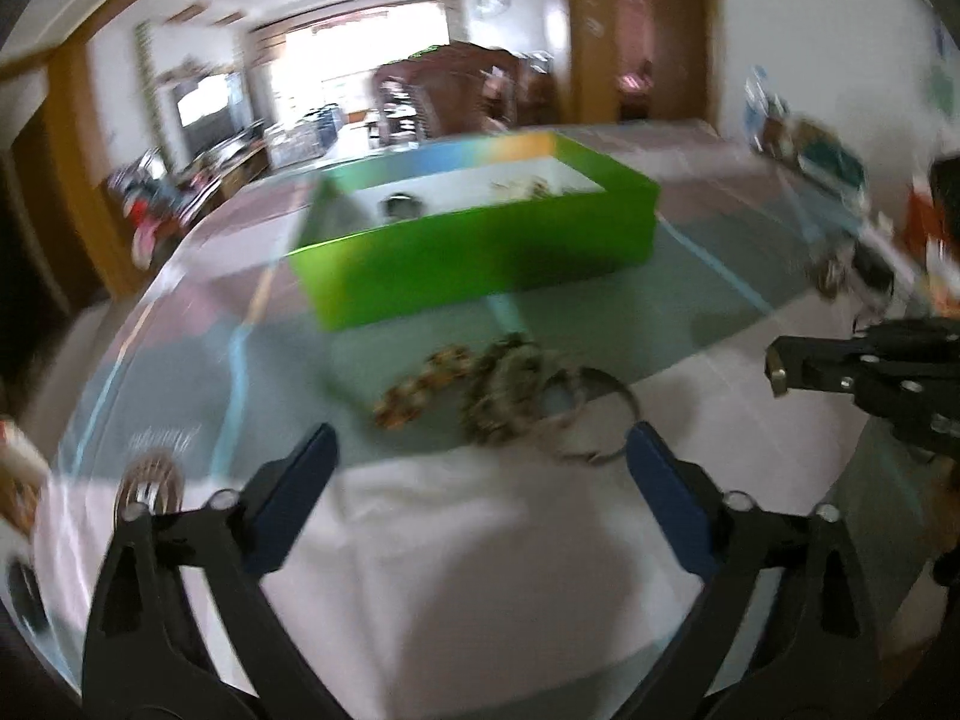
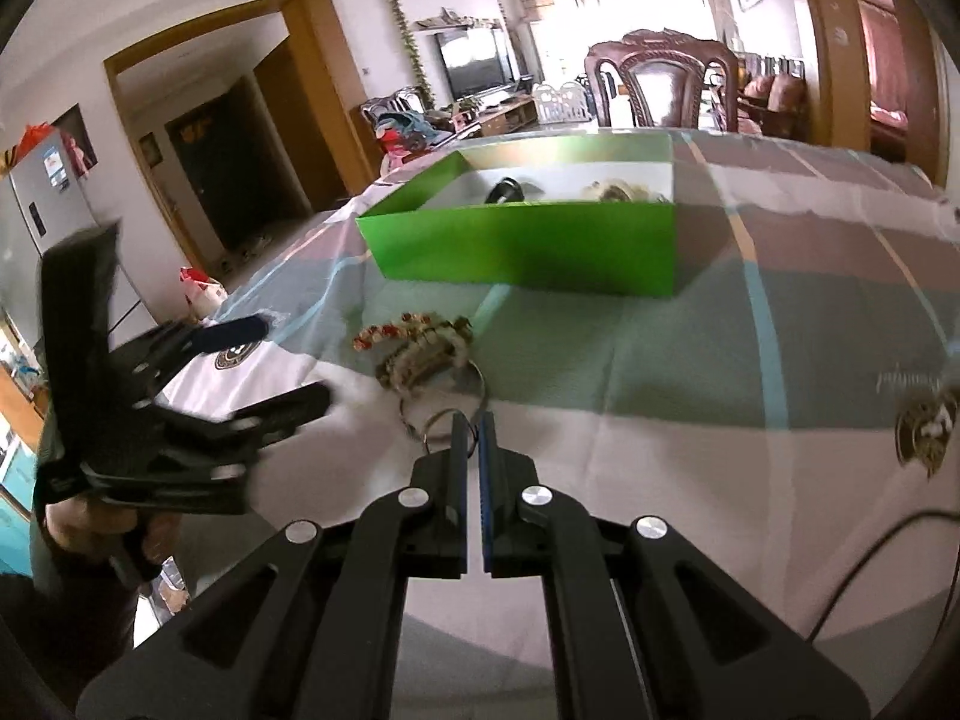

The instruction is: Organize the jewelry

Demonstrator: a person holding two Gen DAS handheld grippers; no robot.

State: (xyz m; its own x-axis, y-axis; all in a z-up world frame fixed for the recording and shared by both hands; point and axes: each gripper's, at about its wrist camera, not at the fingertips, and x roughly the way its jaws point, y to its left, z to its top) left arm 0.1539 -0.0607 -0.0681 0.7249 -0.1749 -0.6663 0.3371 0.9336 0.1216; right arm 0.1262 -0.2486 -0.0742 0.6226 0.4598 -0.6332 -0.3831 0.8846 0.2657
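Just ahead of the clenched right tool, empty, lies a bracelet pile; the left tool is released.

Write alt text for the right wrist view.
The right gripper, fingers shut, points at a pile of bracelets lying on a patchwork tablecloth; whether it holds the nearest metal ring is unclear. Behind the pile sits an open green box with some jewelry inside, and the left gripper is open at the left edge.
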